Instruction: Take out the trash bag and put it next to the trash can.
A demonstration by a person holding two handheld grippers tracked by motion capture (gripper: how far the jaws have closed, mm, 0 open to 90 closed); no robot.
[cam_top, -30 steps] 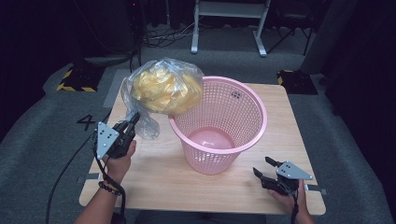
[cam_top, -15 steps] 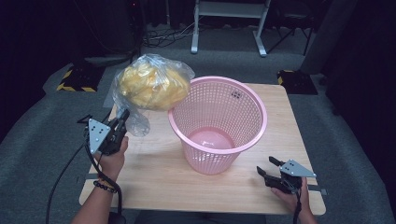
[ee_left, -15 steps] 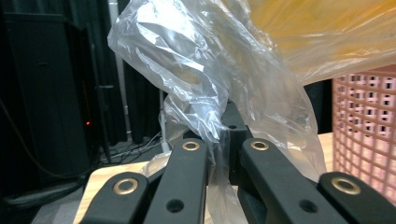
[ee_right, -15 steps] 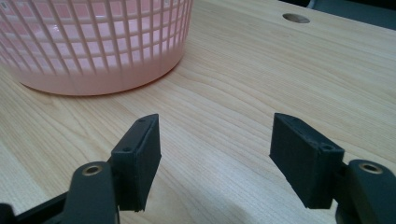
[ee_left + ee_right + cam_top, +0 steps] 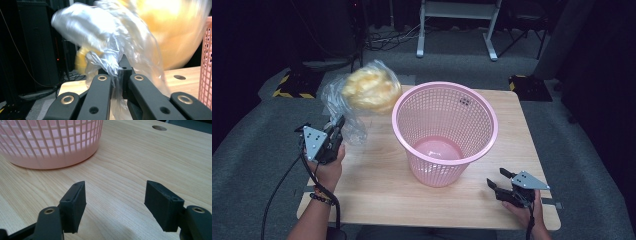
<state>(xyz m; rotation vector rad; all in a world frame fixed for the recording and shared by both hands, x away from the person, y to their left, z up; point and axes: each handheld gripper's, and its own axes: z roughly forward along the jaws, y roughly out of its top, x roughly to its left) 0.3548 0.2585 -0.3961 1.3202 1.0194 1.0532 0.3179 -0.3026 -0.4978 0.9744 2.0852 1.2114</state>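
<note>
A clear plastic bag [image 5: 357, 97] full of yellow stuff hangs in the air left of the pink mesh basket [image 5: 445, 131], which stands upright in the middle of the wooden table [image 5: 377, 185]. My left gripper [image 5: 338, 129] is shut on the bag's twisted neck; in the left gripper view the crumpled plastic [image 5: 112, 62] is pinched between the black jaws [image 5: 117, 75] and the blurred yellow bulk [image 5: 170, 32] swings above. My right gripper [image 5: 493, 183] rests low near the table's front right corner, open, with bare wood between its pads [image 5: 75, 205] and the basket's base [image 5: 50, 147] ahead.
The basket is empty inside. A white metal stand [image 5: 457, 25] and cables lie on the grey floor beyond the table. Yellow-black striped blocks [image 5: 292, 87] sit on the floor at the left. Round holes [image 5: 159, 128] dot the tabletop.
The left gripper has moved left with the bag, carrying it from over the basket's left rim to clear of the basket. The right gripper has stayed put.
</note>
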